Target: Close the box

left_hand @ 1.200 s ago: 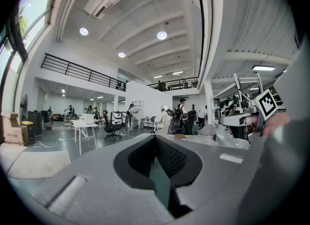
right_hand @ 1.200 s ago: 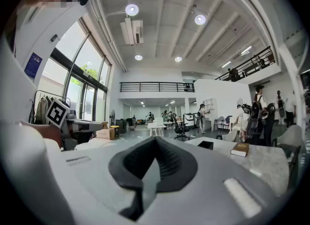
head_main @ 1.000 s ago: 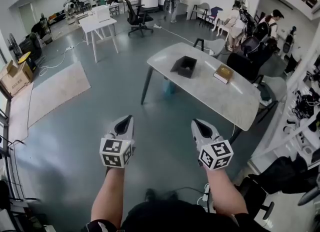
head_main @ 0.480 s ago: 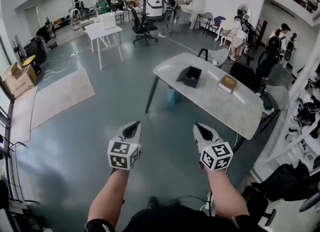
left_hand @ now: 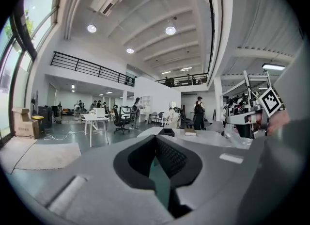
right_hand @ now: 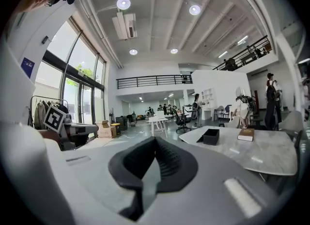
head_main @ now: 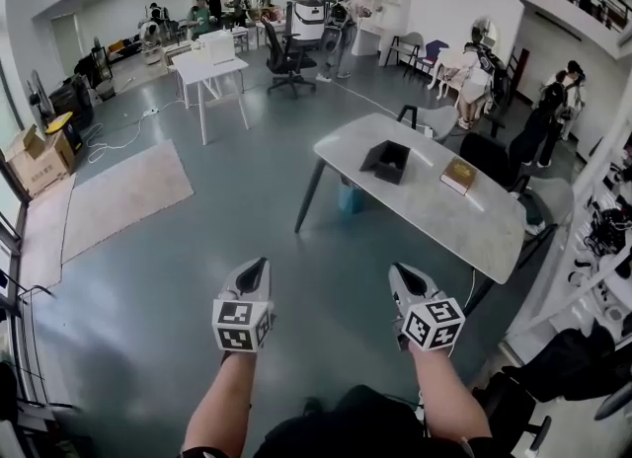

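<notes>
L tongs point(head_main: 255, 268), R tongs point(head_main: 399, 275) shut, lower; box point(head_main: 387, 162) open.

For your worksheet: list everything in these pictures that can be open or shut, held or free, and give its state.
Left gripper: shut, empty, in the air short of the table.
Right gripper: shut, empty, in the air.
Black box: open, lid flap out to one side, on the table, untouched.
Book: closed, flat on the table, untouched.
</notes>
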Demonstrator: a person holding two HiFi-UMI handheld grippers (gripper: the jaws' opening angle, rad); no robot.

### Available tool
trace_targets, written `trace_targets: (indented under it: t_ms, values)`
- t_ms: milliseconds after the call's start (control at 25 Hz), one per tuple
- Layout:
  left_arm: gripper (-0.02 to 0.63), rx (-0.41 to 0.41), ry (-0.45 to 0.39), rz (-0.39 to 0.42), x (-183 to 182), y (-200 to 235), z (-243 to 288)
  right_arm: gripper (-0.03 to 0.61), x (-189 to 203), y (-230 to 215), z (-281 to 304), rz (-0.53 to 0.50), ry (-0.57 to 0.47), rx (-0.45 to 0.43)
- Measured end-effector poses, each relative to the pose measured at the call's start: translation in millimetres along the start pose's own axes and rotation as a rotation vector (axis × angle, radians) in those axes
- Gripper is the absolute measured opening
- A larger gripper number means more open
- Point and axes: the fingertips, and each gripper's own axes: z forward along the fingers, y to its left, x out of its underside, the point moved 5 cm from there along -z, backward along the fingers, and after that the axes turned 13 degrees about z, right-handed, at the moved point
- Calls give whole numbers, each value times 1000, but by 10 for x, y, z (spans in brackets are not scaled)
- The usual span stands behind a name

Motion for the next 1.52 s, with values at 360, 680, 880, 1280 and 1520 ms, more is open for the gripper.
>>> trace_targets:
  t_ms: [360,680,880,1280,1520]
  values:
    - [9,-38,31,-13,175,252,102,2,90,19,372,-12,18,-25]
    - [11,-16,81,15,186,274,659,2,77,-308,900,22,13,-51]
    - [9,-16,111,36,154,217,1446,2,-53,-817,1348,-17,30,-60]
    - [9,57,108,57,-253,-142,3130,2,-655,-2003,2131,-50,25,-32]
    - [11,71,90,66,-440,-126,3630,2,-851,-2275,2500,-58,39,-51]
